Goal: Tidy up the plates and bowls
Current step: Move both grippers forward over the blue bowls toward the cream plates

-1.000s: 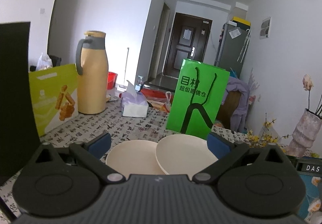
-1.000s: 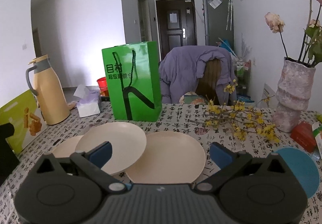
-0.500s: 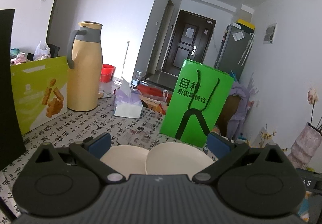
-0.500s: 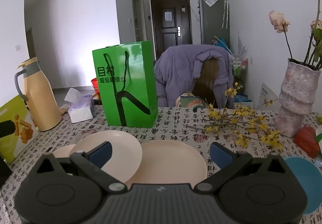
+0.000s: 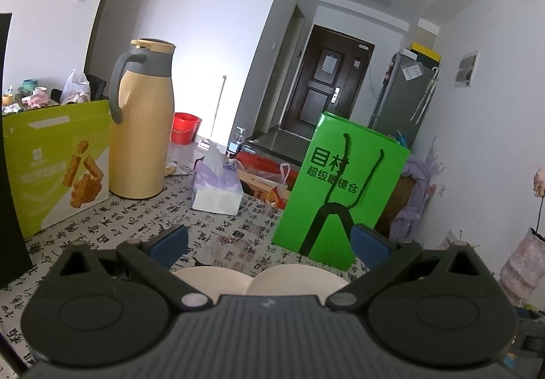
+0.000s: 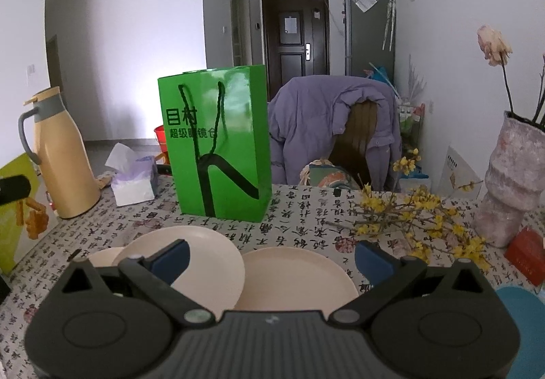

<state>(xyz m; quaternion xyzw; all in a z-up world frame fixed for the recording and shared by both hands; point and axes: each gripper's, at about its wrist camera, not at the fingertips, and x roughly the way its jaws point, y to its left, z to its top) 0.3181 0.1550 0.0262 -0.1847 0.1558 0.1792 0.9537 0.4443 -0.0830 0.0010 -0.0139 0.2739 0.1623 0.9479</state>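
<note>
Three cream dishes sit on the tabletop (image 6: 299,208) in my right wrist view: a flat plate (image 6: 296,277) dead centre, a second plate (image 6: 207,259) overlapping its rim at 9 o'clock, and a smaller dish (image 6: 102,256) peeking out further left. My right gripper (image 6: 270,258) is spread wide above them, holding nothing. Same deal with my left gripper (image 5: 269,241), wide and empty. Green bag (image 6: 221,144) stands at 12 o'clock, behind the plates.
</note>
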